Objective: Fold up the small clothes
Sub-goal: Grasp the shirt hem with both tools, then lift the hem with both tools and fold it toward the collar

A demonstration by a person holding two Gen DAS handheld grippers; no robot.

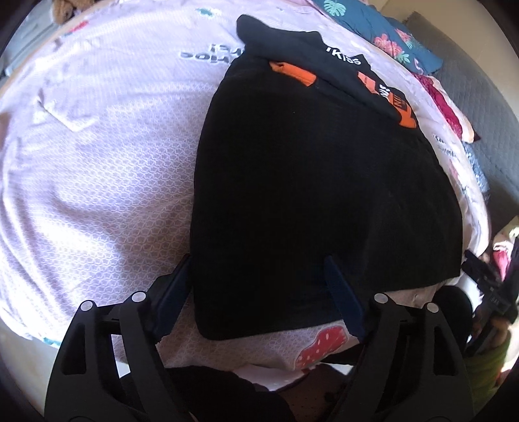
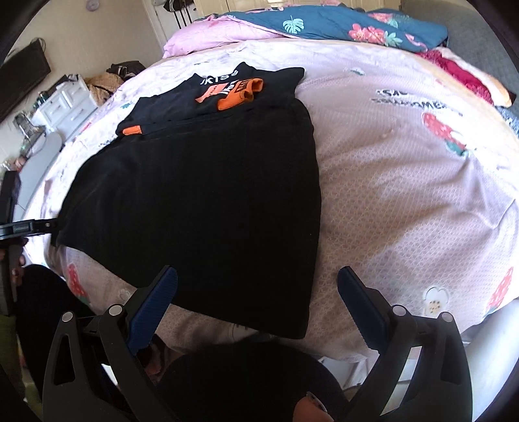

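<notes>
A black T-shirt (image 1: 308, 194) with orange sleeve cuffs and white lettering lies flat on the pink bedsheet (image 1: 97, 162), its sides folded inward, hem toward me. It also shows in the right wrist view (image 2: 201, 201). My left gripper (image 1: 259, 279) is open, its fingers straddling the hem's left corner, just above the cloth. My right gripper (image 2: 256, 292) is open over the hem's right corner, holding nothing. The left gripper shows at the far left edge of the right wrist view (image 2: 19, 227).
A blue floral quilt (image 2: 340, 26) and a pink pillow (image 2: 207, 35) lie at the bed's far end. A red garment (image 2: 460, 71) lies at far right. White drawers (image 2: 65, 100) stand left of the bed. The bed's front edge is just below the hem.
</notes>
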